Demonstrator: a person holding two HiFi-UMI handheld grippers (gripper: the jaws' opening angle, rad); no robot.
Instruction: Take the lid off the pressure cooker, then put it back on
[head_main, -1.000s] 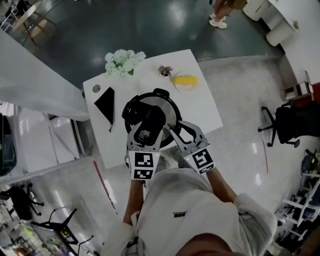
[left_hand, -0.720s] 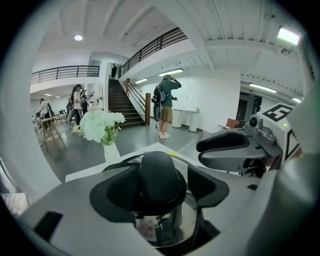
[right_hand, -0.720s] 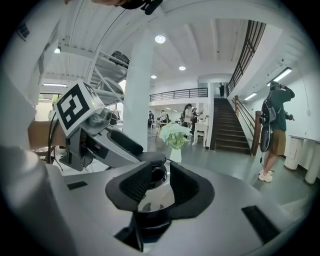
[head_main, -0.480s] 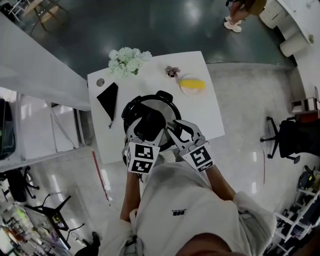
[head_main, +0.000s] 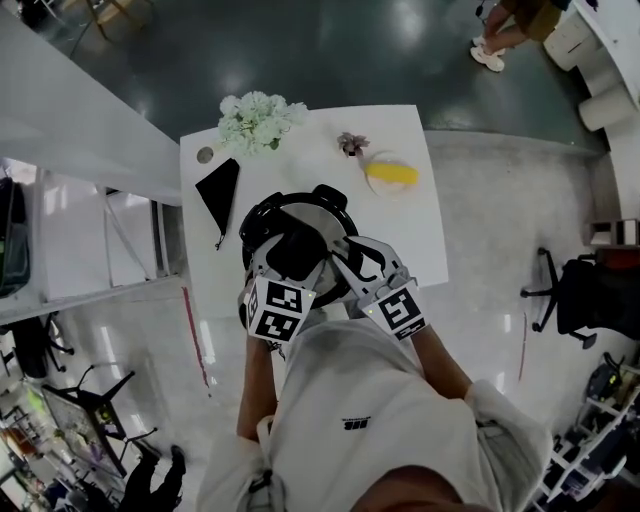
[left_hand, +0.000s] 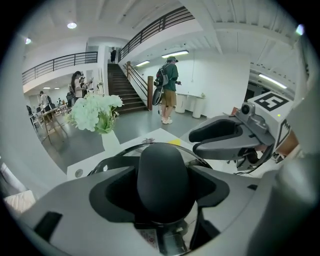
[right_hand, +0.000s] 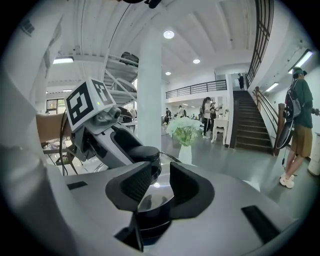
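Observation:
The pressure cooker (head_main: 255, 225) stands on the white table (head_main: 400, 225) with its shiny lid (head_main: 325, 215) on. My left gripper (head_main: 295, 250) reaches over the lid. Its jaws stand wide on either side of the black lid knob (left_hand: 162, 180), with dark gaps between pads and knob. My right gripper (head_main: 345, 258) sits just right of it above the lid's near right side. In the right gripper view its jaws (right_hand: 160, 182) are apart with nothing gripped, and the lid's metal (right_hand: 150, 200) shows through the gap.
Behind the cooker are white flowers in a vase (head_main: 258, 122), a black folded cloth (head_main: 215, 190), a small plant (head_main: 352, 143) and a yellow item on a plate (head_main: 392, 175). A person (head_main: 510, 25) walks far off. An office chair (head_main: 570, 295) stands right of the table.
Both grippers have come down a little over the cooker. The left jaws have spread wider round the knob and let it go.

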